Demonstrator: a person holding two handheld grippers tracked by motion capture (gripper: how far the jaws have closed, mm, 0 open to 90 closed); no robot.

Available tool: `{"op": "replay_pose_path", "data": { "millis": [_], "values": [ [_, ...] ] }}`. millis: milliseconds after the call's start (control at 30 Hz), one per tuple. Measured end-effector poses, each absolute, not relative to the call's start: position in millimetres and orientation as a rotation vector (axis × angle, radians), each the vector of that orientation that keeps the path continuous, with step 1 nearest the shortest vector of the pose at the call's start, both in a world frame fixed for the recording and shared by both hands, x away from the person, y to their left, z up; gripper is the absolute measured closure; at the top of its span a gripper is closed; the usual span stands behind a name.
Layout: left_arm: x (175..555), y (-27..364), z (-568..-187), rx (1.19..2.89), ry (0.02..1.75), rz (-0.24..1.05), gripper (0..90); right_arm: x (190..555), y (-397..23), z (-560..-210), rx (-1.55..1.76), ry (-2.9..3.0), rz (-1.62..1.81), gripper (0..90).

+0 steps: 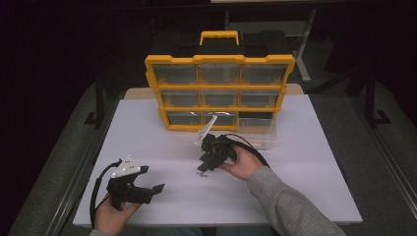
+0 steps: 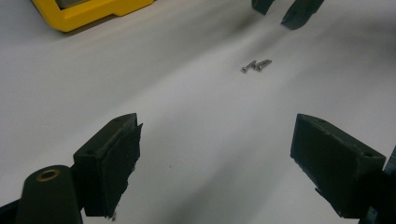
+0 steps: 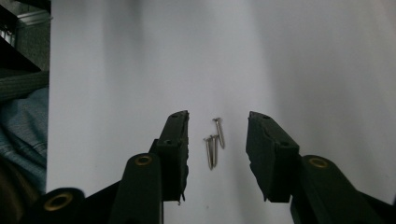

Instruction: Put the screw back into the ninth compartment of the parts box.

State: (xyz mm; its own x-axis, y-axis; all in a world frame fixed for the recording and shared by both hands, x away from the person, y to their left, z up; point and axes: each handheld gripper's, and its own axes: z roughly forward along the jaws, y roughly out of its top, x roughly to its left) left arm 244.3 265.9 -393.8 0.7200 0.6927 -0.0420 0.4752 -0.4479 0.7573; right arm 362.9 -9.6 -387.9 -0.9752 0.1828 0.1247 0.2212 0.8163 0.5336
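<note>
Screws [image 3: 213,142], 3, lie lengthwise between the right gripper [image 3: 217,135]'s unclenched jaws, untouched, on the table [image 3: 303,70].

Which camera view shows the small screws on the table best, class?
The right gripper view: the screws lie close up between the open right tongs, untouched. The left gripper view shows them smaller and farther off. The high view gives only tiny specks below the right tongs.
</note>
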Motion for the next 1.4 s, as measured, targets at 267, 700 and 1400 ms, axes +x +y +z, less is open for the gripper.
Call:
{"op": "replay_pose_path", "data": {
  "millis": [267, 700, 1400],
  "values": [
    [243.6, 266.2, -393.1, 2.125, 0.883, 0.351, 15.7, 367.5, 9.0, -405.1, -0.312, -2.927, -0.769, 70.8],
    [243.7, 269.3, -392.5, 2.118, 0.890, 0.357, 15.7, 374.7, 24.4, -424.0, -0.286, -2.947, -0.666, 76.7],
    [243.4, 268.9, -392.2, 2.117, 0.888, 0.364, 15.8, 377.7, 17.7, -424.2, -0.294, -2.967, -0.670, 86.1]
  ]
}}
